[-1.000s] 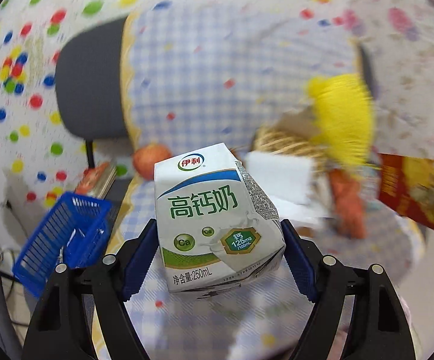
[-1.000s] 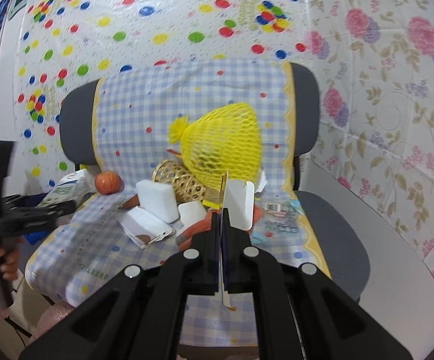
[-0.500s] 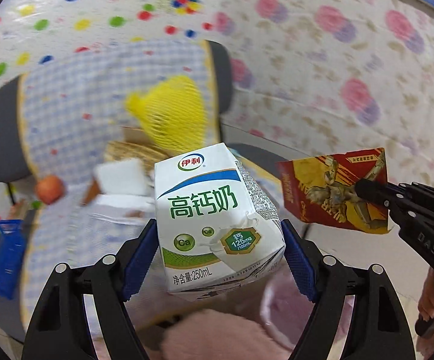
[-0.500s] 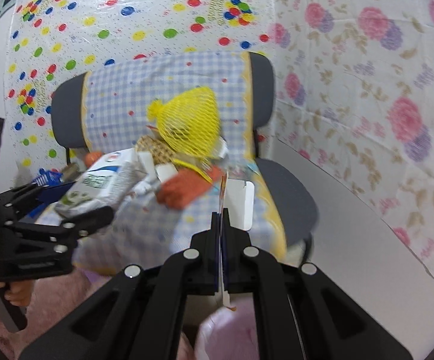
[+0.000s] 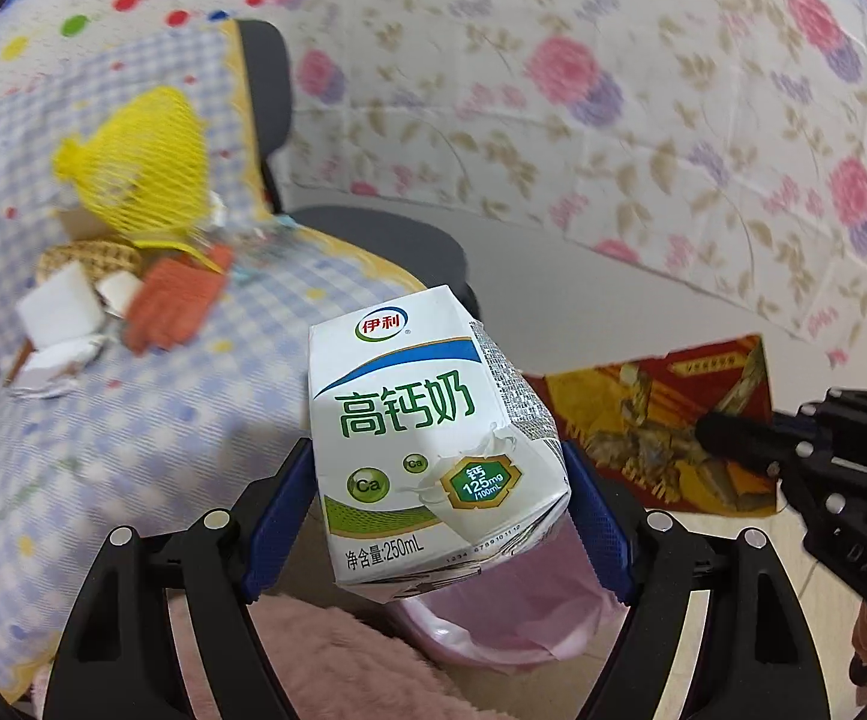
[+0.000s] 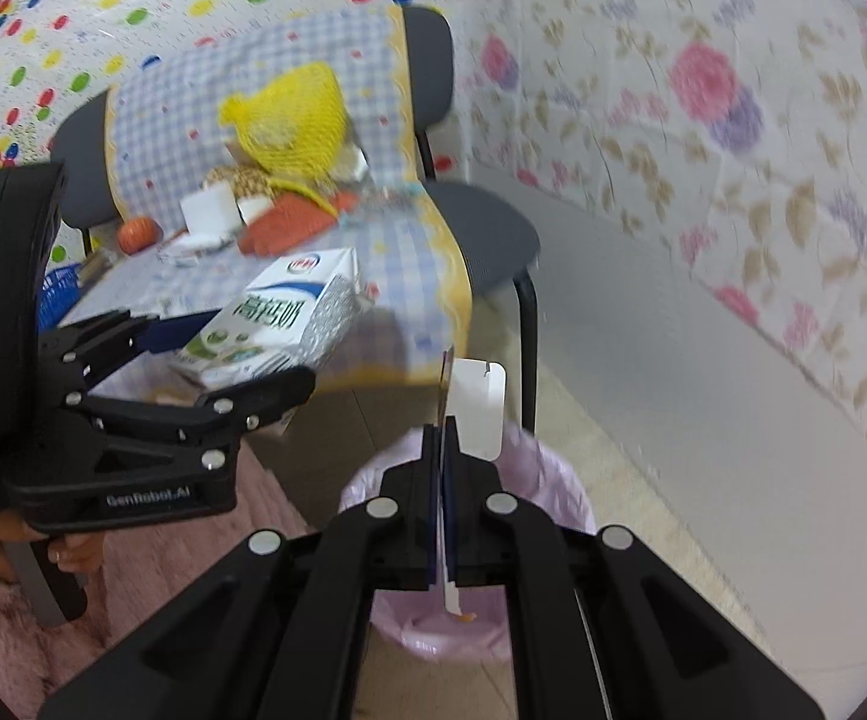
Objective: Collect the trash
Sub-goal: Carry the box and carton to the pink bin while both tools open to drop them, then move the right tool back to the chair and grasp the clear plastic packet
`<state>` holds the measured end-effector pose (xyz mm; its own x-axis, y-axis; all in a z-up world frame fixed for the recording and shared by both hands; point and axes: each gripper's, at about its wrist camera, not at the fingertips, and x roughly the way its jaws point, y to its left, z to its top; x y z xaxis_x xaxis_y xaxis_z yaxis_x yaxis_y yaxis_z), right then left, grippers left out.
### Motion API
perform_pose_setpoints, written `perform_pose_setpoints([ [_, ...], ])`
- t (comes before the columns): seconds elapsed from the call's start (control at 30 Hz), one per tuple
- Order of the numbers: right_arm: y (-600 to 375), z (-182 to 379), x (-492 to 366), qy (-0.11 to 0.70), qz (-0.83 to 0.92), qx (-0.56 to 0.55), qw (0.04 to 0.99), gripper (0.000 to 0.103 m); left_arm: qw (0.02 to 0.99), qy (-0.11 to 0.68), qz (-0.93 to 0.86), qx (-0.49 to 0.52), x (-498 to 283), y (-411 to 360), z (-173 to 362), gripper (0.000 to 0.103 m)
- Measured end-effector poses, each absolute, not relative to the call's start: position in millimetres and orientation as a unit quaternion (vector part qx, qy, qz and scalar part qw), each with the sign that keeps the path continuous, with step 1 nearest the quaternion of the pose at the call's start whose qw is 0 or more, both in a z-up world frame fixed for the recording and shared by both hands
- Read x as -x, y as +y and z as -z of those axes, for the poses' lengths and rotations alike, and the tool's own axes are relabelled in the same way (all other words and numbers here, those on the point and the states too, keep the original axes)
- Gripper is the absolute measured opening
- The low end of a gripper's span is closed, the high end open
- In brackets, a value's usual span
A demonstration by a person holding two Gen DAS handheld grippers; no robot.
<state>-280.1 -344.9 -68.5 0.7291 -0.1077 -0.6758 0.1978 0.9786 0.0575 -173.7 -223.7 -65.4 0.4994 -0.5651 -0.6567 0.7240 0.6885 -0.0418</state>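
Observation:
My left gripper [image 5: 439,474] is shut on a white and green milk carton [image 5: 427,432], held in the air above the near rim of a bin lined with a pink bag [image 5: 511,618]. The carton also shows in the right wrist view [image 6: 277,318]. My right gripper [image 6: 442,438] is shut on a flat red and gold wrapper [image 5: 661,420], seen edge-on with its white back [image 6: 478,408], just over the bin [image 6: 559,504]. The right gripper [image 5: 733,432] shows at the right of the left wrist view.
A chair with a blue checked cloth [image 6: 397,240] holds a yellow net bag [image 6: 289,114], white foam blocks [image 6: 208,210], an orange glove [image 6: 289,222], a wicker piece [image 5: 88,255] and an orange fruit [image 6: 139,234]. A blue basket [image 6: 58,294] stands left. The floral wall [image 6: 703,150] is right.
Both grippers have swung right, away from the chair, and down toward the pink-lined bin. Each still holds its item.

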Motion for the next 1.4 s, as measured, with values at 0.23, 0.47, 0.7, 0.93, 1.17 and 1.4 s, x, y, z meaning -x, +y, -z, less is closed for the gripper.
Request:
perform_pose_setpoints([
  [0.23, -368.8, 107.4, 277.1, 0.394, 0.081, -0.105, 0.909, 0.002, 0.835, 0.364, 0.39, -0.137, 164.7, -250.2, 93.4, 0.08],
  [0.47, -390.7, 133.2, 263.3, 0.414, 0.085, -0.133, 0.896, 0.012, 0.821, 0.392, 0.394, -0.129, 149.0, -264.2, 109.5, 0.087],
  [0.7, -403.9, 129.9, 265.1, 0.406, 0.11, -0.135, 0.897, 0.037, 0.817, 0.406, 0.391, -0.122, 140.3, -262.1, 114.4, 0.087],
  [0.93, -396.4, 97.8, 270.7, 0.375, 0.103, -0.13, 0.912, 0.037, 0.84, 0.393, 0.35, -0.131, 138.4, -237.5, 96.5, 0.087],
  [1.17, -364.0, 51.3, 251.9, 0.334, 0.057, -0.102, 0.935, 0.037, 0.879, 0.361, 0.291, -0.116, 127.9, -185.2, 55.1, 0.087],
  [1.4, -322.5, 22.5, 205.5, 0.324, -0.005, -0.08, 0.943, 0.037, 0.913, 0.338, 0.209, -0.095, 104.5, -116.2, 18.1, 0.087],
])
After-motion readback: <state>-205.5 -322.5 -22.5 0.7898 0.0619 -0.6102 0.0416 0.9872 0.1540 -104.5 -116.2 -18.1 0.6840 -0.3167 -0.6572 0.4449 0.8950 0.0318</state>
